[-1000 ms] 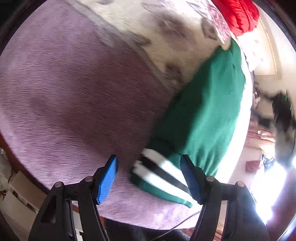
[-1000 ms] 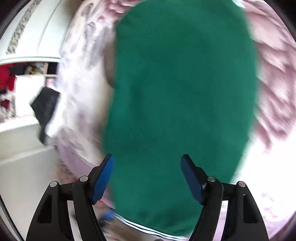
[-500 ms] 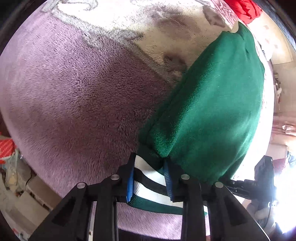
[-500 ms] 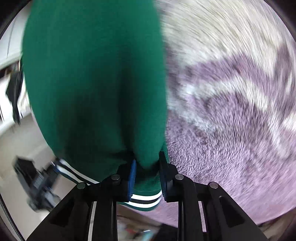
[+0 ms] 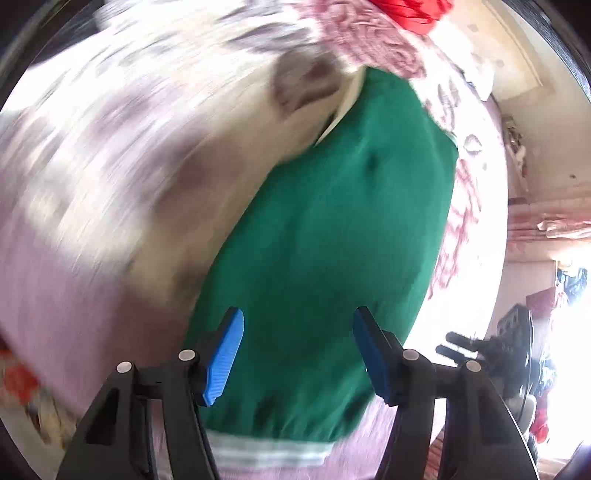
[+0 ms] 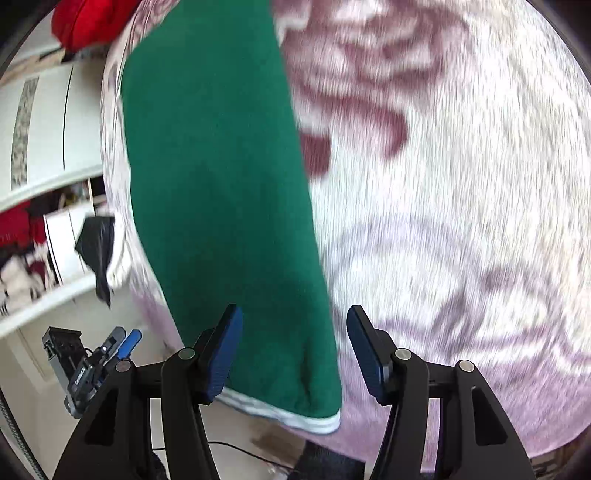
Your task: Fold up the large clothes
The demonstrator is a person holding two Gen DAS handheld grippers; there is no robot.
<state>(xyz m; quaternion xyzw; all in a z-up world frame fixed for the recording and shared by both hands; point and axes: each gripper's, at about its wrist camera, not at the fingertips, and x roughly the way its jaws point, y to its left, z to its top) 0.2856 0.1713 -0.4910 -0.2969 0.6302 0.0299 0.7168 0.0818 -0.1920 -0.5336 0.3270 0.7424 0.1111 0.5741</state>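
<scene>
Left view: the left gripper (image 5: 297, 354), half a second ago clamped on the striped hem, now gapes above the green garment (image 5: 332, 229) lying on the blanket (image 5: 92, 184). Right view: the right gripper (image 6: 293, 350) has let go too, jaws apart over the garment's (image 6: 218, 166) edge

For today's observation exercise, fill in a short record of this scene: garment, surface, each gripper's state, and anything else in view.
garment: green sweater, folded, striped hem nearest the cameras
surface: purple and white fleece blanket
left gripper: open, holding nothing
right gripper: open, holding nothing
other: red cloth beyond the sweater
</scene>
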